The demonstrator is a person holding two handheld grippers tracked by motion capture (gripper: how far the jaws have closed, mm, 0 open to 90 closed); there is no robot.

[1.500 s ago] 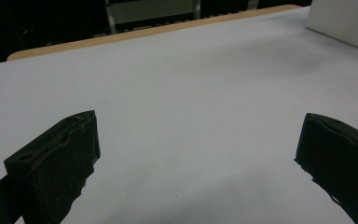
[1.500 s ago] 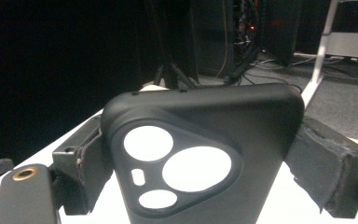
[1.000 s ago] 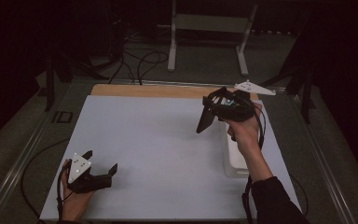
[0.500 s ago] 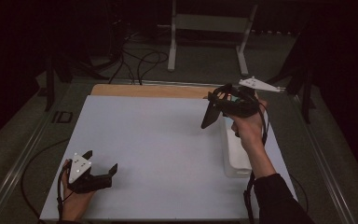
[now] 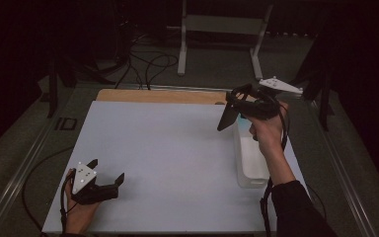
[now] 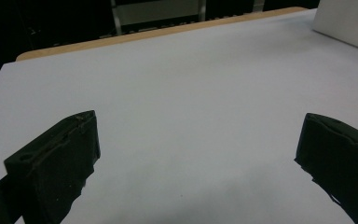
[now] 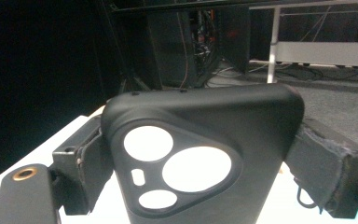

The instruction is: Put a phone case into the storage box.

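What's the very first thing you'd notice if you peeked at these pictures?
The right gripper, held up above the far right of the white table, is clamped on a black phone case with cutouts for camera lenses. Just under it, along the table's right edge, sits a clear plastic bin. The left gripper rests at the near left corner with its jaws wide apart, holding nothing.

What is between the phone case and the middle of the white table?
Nothing visible. The right gripper holds the black phone case up above the table's right side, next to a clear plastic bin. The white surface toward the middle lies bare. The left gripper rests open at the near left corner, well off that path.
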